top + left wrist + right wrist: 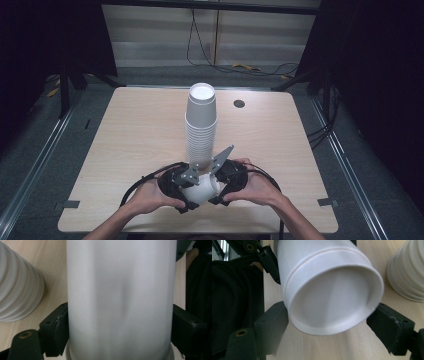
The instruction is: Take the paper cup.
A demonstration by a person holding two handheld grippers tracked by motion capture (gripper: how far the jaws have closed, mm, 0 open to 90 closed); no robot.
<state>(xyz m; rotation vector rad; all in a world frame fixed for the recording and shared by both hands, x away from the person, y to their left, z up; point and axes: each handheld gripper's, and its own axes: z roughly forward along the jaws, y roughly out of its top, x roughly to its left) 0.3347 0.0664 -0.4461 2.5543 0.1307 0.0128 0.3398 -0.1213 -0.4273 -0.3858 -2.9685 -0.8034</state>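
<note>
A white paper cup (201, 190) lies on its side just above the table's front edge, held between both grippers. My left gripper (189, 196) is shut on the cup's wall (120, 302), one black jaw pressed to each side. My right gripper (216, 192) comes from the other side, and its jaws touch either side of the cup's base (332, 297), which faces its camera. Behind the hands a tall stack of upside-down white cups (201, 125) stands mid-table, and its ribbed rims (17, 290) (407, 272) show at the edge of both gripper views.
The light wooden table (140, 130) has a small dark round grommet (239, 104) at the back right of the stack. Black cables loop from both grippers along the front edge. Dark floor and metal rails surround the table.
</note>
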